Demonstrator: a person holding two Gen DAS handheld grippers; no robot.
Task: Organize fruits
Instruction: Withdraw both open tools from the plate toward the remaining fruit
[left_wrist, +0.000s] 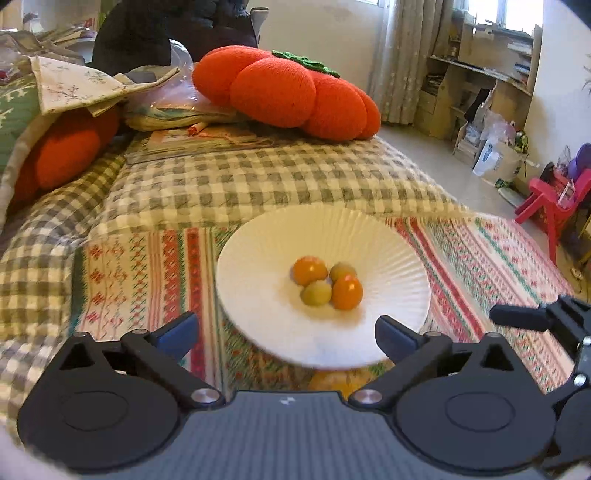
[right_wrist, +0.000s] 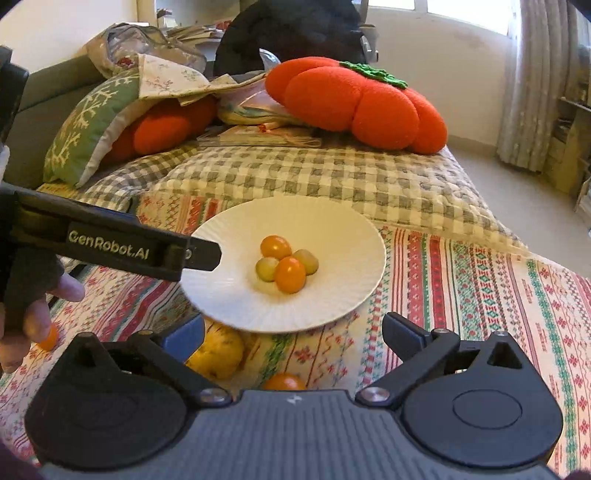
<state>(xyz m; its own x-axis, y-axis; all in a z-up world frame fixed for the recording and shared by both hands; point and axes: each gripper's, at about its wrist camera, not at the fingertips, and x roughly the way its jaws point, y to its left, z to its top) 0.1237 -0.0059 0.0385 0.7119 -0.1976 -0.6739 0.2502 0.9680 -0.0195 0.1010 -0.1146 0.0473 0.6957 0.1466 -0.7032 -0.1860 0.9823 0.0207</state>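
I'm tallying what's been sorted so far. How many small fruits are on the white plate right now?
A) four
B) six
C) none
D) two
A: the white plate holds a cluster of four small fruits, two orange and two greenish.
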